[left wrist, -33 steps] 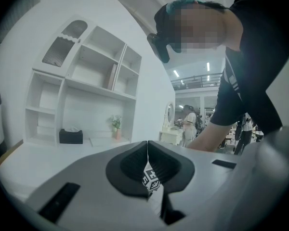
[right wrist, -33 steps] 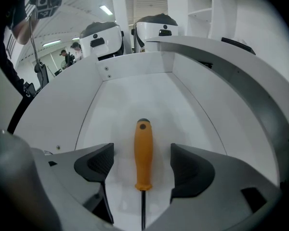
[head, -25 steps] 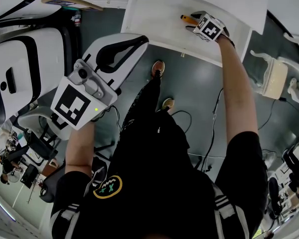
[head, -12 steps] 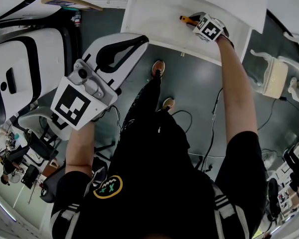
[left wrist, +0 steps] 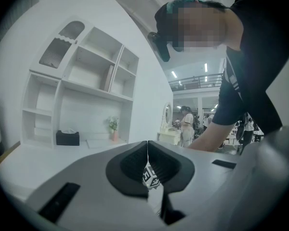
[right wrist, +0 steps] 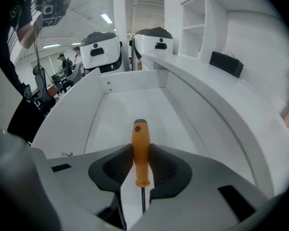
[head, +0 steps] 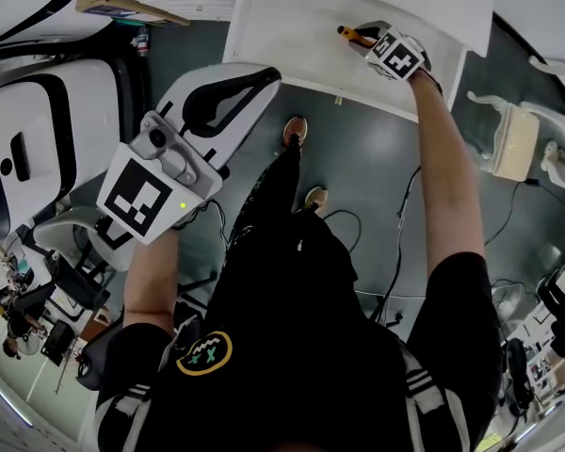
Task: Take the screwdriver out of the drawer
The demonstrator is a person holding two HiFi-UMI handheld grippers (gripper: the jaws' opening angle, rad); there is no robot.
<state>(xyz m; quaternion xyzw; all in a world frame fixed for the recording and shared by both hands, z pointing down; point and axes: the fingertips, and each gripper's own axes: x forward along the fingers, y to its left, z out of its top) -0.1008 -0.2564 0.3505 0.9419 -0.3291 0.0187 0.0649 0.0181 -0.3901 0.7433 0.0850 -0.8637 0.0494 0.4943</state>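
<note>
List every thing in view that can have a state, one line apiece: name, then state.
drawer: open.
screwdriver: clamped by its orange handle between the right gripper's jaws, above the inside of the drawer.
right gripper: jaws have just closed; shut on the screwdriver's handle.
left gripper: jaws together, nothing between them, held away from the drawer.
</note>
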